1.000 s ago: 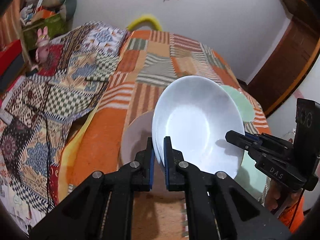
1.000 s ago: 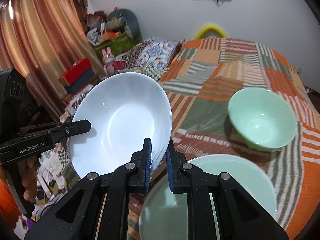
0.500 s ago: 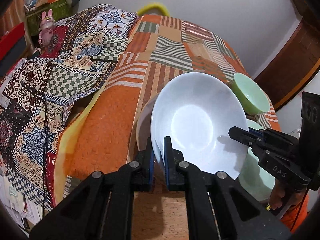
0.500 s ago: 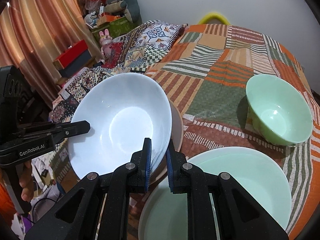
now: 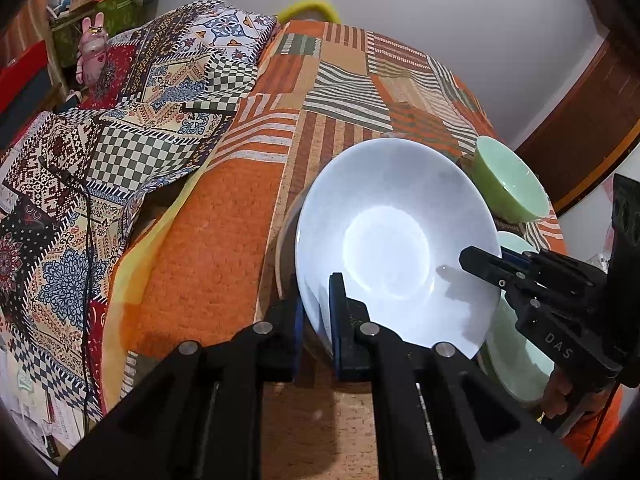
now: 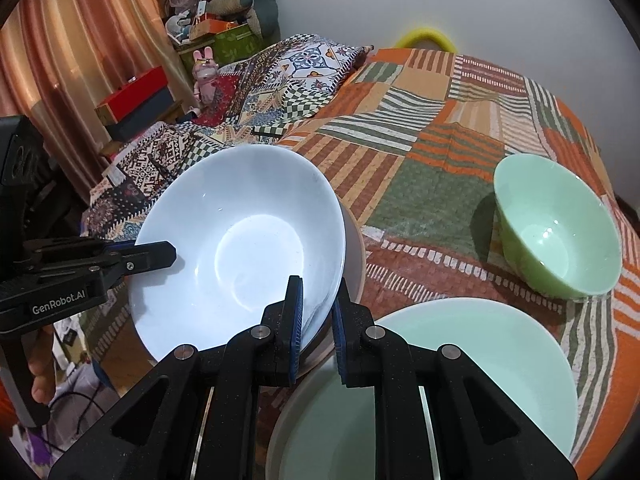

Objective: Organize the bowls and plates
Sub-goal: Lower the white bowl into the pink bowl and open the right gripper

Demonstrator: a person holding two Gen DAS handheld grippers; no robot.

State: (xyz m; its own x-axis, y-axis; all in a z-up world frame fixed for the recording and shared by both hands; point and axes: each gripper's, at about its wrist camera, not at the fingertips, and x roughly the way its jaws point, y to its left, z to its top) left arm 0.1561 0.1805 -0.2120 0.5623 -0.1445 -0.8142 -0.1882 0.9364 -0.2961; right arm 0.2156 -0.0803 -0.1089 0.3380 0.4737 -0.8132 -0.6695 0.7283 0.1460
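A white deep bowl hangs tilted just over a beige plate on the patchwork bedspread; whether they touch I cannot tell. My left gripper pinches its near-left rim, and its jaws are opening with the rim still between them. My right gripper is shut on the opposite rim. A pale green plate lies to the right of the beige one. A green bowl stands behind it.
A patterned quilt is heaped on the left of the bed, with a black cable over it. A pink rabbit toy and red boxes stand beyond. A wooden door is at right.
Both grippers have come down with the white bowl toward the beige plate. The green bowl has come into the left wrist view.
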